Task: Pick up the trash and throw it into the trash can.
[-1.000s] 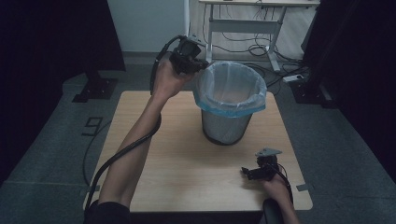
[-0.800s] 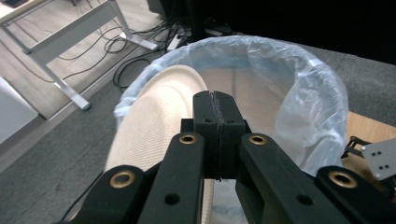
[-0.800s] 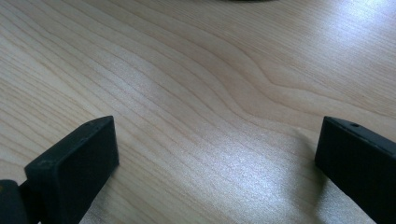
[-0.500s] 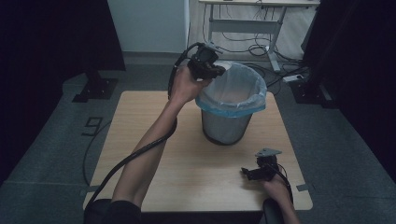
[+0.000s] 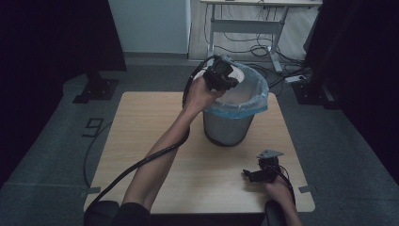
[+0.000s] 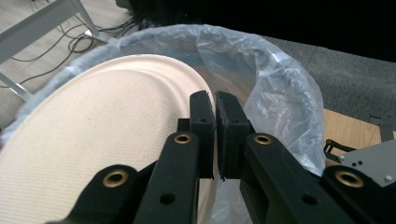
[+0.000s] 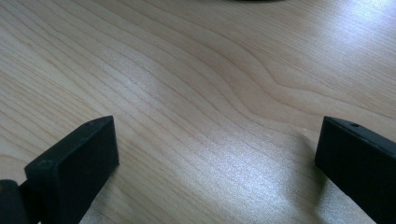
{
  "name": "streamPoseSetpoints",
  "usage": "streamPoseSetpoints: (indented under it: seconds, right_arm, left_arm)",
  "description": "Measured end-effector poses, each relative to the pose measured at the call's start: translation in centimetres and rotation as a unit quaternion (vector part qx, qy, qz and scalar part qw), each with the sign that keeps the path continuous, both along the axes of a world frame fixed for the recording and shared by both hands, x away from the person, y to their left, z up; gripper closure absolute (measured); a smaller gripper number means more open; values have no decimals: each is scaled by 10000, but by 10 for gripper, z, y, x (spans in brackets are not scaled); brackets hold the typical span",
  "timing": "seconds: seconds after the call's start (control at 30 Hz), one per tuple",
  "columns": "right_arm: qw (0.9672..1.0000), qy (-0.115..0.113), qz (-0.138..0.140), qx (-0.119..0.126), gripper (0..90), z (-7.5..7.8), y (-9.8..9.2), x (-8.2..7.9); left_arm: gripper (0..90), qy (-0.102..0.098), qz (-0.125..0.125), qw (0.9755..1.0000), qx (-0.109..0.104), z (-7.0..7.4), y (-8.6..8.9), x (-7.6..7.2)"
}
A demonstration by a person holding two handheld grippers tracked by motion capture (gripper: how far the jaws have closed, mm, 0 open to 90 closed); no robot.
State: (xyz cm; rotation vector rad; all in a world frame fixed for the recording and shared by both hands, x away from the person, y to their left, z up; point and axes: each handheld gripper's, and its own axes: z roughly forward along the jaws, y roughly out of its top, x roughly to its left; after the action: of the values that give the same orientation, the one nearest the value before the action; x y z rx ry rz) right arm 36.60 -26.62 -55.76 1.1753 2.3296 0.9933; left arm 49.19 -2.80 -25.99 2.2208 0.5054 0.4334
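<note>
A metal bin [image 5: 229, 127] lined with a clear blue-tinted bag [image 5: 247, 102] stands at the back middle of the wooden table [image 5: 146, 127]. My left gripper [image 5: 222, 74] hovers over the bin's left rim, shut on the edge of a beige paper plate [image 5: 238, 75]. In the left gripper view the plate [image 6: 93, 135] lies tilted across the bag's mouth [image 6: 280, 88], its rim pinched between the jaws of the left gripper [image 6: 216, 100]. My right gripper [image 5: 250, 174] rests low at the table's front right. It stands open [image 7: 217, 140] over bare wood.
A white desk frame [image 5: 263, 19] and loose cables [image 5: 263, 49] sit on the floor behind the table. Dark curtains hang on both sides. The left gripper's cable [image 5: 141, 165] trails along the forearm to the table's front edge.
My left gripper has carried the plate to the right, from beside the bin's left rim to over its mouth. The right gripper has stayed in place.
</note>
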Motion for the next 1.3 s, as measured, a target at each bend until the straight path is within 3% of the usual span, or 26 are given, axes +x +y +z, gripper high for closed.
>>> streamPoseSetpoints:
  seconds: [0.5,0.63,0.9,1.13,1.3]
  right_arm:
    - [10000,5,53,-4,0,0,1,-1]
    - [10000,5,66,-2,0,0,1,-1]
    - [10000,7,77,-1,0,0,1,-1]
    - [10000,7,78,-3,0,0,1,-1]
    - [10000,7,78,-3,0,0,1,-1]
  left_arm:
    - [816,242,-160,9993,224,-29,-20,4]
    - [716,261,-175,9993,196,-31,-20,4]
    - [436,359,-119,9992,-111,-26,-11,6]
    - [244,666,-141,9957,-630,-15,11,9]
    - [148,744,-85,9948,-685,-13,23,9]
